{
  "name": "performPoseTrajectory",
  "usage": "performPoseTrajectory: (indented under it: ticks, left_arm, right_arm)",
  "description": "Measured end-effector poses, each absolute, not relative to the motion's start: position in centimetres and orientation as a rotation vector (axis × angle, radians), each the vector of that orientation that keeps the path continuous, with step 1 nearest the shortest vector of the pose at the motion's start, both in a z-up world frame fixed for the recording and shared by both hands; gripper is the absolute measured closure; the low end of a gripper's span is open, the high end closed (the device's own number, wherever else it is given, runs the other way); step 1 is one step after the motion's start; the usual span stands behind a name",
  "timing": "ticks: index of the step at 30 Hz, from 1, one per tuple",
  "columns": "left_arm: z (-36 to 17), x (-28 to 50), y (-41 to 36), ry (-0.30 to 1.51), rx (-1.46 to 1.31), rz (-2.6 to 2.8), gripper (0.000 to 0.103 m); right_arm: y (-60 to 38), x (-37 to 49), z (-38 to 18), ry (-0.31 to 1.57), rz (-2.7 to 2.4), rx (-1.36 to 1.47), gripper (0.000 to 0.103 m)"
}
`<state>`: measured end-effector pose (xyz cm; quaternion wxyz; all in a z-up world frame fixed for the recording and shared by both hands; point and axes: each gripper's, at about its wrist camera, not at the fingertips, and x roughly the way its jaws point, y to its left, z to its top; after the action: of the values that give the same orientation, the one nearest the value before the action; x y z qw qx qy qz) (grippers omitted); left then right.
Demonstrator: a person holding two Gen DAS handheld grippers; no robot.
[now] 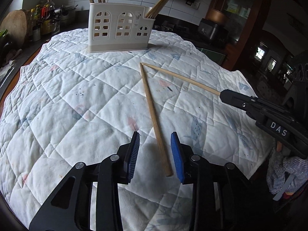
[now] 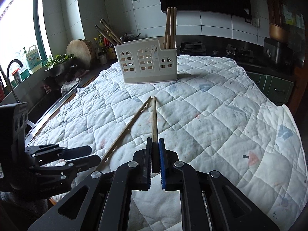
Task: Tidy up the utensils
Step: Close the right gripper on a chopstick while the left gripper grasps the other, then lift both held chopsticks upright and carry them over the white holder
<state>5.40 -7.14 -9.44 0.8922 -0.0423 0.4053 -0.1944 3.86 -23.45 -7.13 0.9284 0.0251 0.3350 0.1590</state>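
Chopstick [image 2: 154,119] between level right fingers [image 2: 148,148]

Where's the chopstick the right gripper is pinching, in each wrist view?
Left wrist: the pinched chopstick runs from picture centre down-right into the right gripper at the right edge.
Right wrist: it points straight up the middle from the closed right gripper, beside the loose chopstick.
Shared landmark: the cream utensil holder at the top of the quilt, just beyond where the two chopstick tips meet.

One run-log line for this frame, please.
right gripper: shut on chopstick | left gripper: open, straddling second chopstick | utensil holder: upright
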Motion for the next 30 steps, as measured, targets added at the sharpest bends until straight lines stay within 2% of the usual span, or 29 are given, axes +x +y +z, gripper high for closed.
performPoseTrajectory:
  ticks: [4, 9, 15, 21, 30]
  left_arm:
    - [-10.2, 5.9, -7.8, 0.866, -0.088, -0.414, 0.080]
    - [-10.6, 6.2, -8.2, 0.874, -0.082, -0.405, 0.081]
    - [-10.7, 6.4, -8.6, 0.870, -0.048, -0.366, 0.095]
    - [-9.7, 6.1, -7.7, 0.844, -0.076, -0.352, 0.096]
    - [-4.8, 6.4, -5.3, 0.727, -0.117, -0.349, 0.097]
  right_arm:
    - [-23.6, 3.7, -6.7, 0.675, 0.327, 0.053, 0.096]
    - [-23.7, 3.7, -6.4, 0.666, 0.327, 0.054, 0.096]
    - [-23.7, 3.4, -5.8, 0.648, 0.327, 0.051, 0.096]
    - [-23.8, 3.3, -4.9, 0.628, 0.324, 0.039, 0.096]
    - [-24.0, 4.1, -2.8, 0.592, 0.335, 0.031, 0.096]
